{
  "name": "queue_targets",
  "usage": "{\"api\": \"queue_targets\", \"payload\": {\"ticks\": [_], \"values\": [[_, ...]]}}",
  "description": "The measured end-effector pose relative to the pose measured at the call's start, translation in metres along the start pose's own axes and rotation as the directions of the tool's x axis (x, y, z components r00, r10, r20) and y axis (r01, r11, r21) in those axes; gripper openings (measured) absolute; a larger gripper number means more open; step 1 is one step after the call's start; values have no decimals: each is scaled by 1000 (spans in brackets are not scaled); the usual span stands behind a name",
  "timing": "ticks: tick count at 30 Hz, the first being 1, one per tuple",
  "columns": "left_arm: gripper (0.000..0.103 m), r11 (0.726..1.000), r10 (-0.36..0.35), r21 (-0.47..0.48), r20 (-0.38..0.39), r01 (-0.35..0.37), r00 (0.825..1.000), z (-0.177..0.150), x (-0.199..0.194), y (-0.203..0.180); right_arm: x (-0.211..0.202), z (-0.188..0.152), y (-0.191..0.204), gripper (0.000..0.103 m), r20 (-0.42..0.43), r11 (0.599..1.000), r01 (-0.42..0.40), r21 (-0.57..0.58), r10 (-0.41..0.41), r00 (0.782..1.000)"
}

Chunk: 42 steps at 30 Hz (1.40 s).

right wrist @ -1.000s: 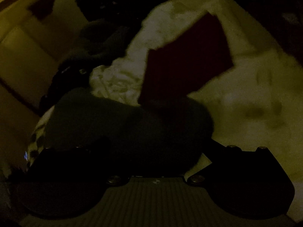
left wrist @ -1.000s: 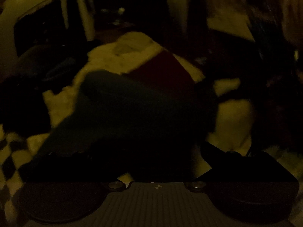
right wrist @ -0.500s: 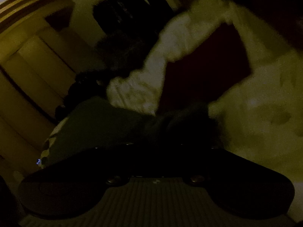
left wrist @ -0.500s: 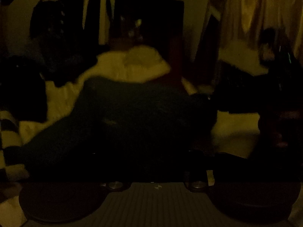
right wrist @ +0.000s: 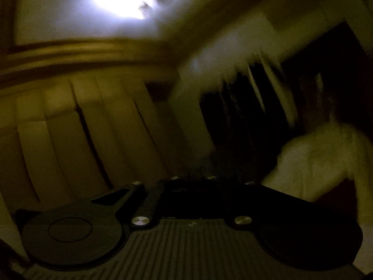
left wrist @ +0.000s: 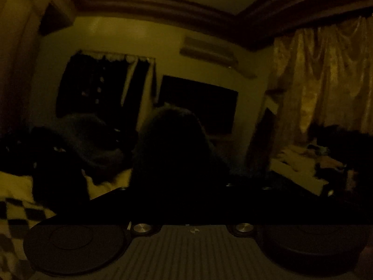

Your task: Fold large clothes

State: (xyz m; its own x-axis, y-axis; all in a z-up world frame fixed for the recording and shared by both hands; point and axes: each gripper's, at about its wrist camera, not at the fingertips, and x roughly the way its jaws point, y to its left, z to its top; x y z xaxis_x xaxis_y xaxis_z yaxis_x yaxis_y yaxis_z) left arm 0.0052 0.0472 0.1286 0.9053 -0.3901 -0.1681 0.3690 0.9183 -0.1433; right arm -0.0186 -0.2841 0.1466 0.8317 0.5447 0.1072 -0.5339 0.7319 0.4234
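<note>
The room is very dim. In the left wrist view a dark garment [left wrist: 174, 154] rises as a hump straight in front of my left gripper [left wrist: 186, 186]. The jaws look closed together on its edge, raised well above the bed. In the right wrist view my right gripper [right wrist: 193, 182] is tilted up toward the ceiling, its jaws closed together with a dark bit of the same garment [right wrist: 209, 161] between them. The rest of the cloth is hidden below both cameras.
A bed with a checked blanket [left wrist: 16, 212] and dark piled clothes [left wrist: 88, 144] lies at the left. A dark wall screen [left wrist: 198, 102], curtains [left wrist: 326, 81] and a wardrobe [right wrist: 70, 128] ring the room. A white heap [right wrist: 326, 158] sits at the right.
Both grippers have swung sharply upward with the dark garment. The white bedding and red item have dropped out of view. The walls and ceiling light now fill the views.
</note>
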Motion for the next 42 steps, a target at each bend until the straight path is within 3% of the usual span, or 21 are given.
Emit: {"api": "queue_targets", "payload": {"ticks": [2, 3, 4, 6, 7, 8, 11, 12, 14, 16, 18, 21, 23, 24, 26, 29, 33, 37, 39, 40, 42], "values": [[89, 998, -24, -61, -58, 21, 998, -6, 24, 7, -8, 11, 5, 2, 71, 997, 7, -70, -2, 998], [89, 996, -43, -88, -107, 33, 993, -15, 41, 11, -4, 15, -2, 2, 46, 999, 13, -35, -12, 999], [90, 993, -50, -113, -153, 33, 987, -22, 54, 13, 8, 16, -15, 6, -41, 1000, 2, 31, -1, 999], [91, 990, -27, -144, -256, -10, 966, -44, 87, 16, 34, -5, -47, 32, -197, 983, 22, 180, 14, 980], [92, 990, -7, -137, -279, -32, 960, -50, 97, 16, 43, -21, -57, 54, -268, 975, 60, 214, -1, 964], [92, 990, 13, -129, -304, -55, 953, -60, 106, 16, 51, -38, -64, 64, -347, 972, 99, 212, -20, 938], [98, 988, 24, -134, -336, -73, 942, -82, 121, 23, 62, -97, -79, 64, -515, 964, 205, 172, -89, 853], [103, 988, 25, -134, -336, -74, 942, -84, 125, 22, 63, -112, -81, 65, -545, 965, 204, 163, -84, 834], [103, 987, 29, -140, -344, -82, 939, -84, 123, 28, 61, -129, -77, 82, -565, 969, 197, 151, -79, 821], [103, 987, 36, -137, -345, -89, 938, -84, 122, 34, 62, -144, -71, 89, -593, 986, 145, 82, -69, 803], [103, 987, 39, -135, -338, -90, 940, -90, 120, 35, 65, -153, -52, 90, -610, 995, 70, -65, -96, 787], [103, 985, 46, -143, -328, -98, 944, -97, 111, 37, 77, -167, -29, 92, -549, 943, 77, -325, -254, 796], [103, 982, 70, -142, -337, -125, 939, -102, 100, 40, 90, -186, -27, 87, -576, 890, 50, -454, -336, 745], [103, 980, 86, -140, -347, -142, 934, -105, 94, 43, 90, -194, -25, 81, -593, 887, 27, -461, -330, 734], [103, 973, 123, -141, -356, -183, 926, -112, 80, 50, 85, -204, -35, 52, -616, 917, 2, -400, -270, 740], [103, 962, 139, -167, -375, -214, 917, -124, 63, 58, 79, -203, -60, 30, -634, 967, 55, -247, -205, 746], [103, 962, 38, -228, -443, -153, 895, -146, 67, 56, 70, -180, -69, 23, -595, 990, 132, -57, -140, 792], [103, 961, -78, -270, -462, -57, 884, -153, 92, 39, 66, -151, -71, 21, -503, 986, 127, 112, -54, 863], [102, 973, -86, -229, -455, -23, 886, -147, 102, 31, 60, -135, -68, 20, -438, 986, 120, 118, -57, 897], [95, 978, -76, -207, -450, -22, 890, -142, 103, 28, 57, -129, -64, 20, -406, 988, 119, 98, -69, 911], [90, 978, -58, -207, -387, -25, 920, -128, 96, 28, 47, -110, -59, 19, -347, 990, 129, 64, -100, 933]]}}
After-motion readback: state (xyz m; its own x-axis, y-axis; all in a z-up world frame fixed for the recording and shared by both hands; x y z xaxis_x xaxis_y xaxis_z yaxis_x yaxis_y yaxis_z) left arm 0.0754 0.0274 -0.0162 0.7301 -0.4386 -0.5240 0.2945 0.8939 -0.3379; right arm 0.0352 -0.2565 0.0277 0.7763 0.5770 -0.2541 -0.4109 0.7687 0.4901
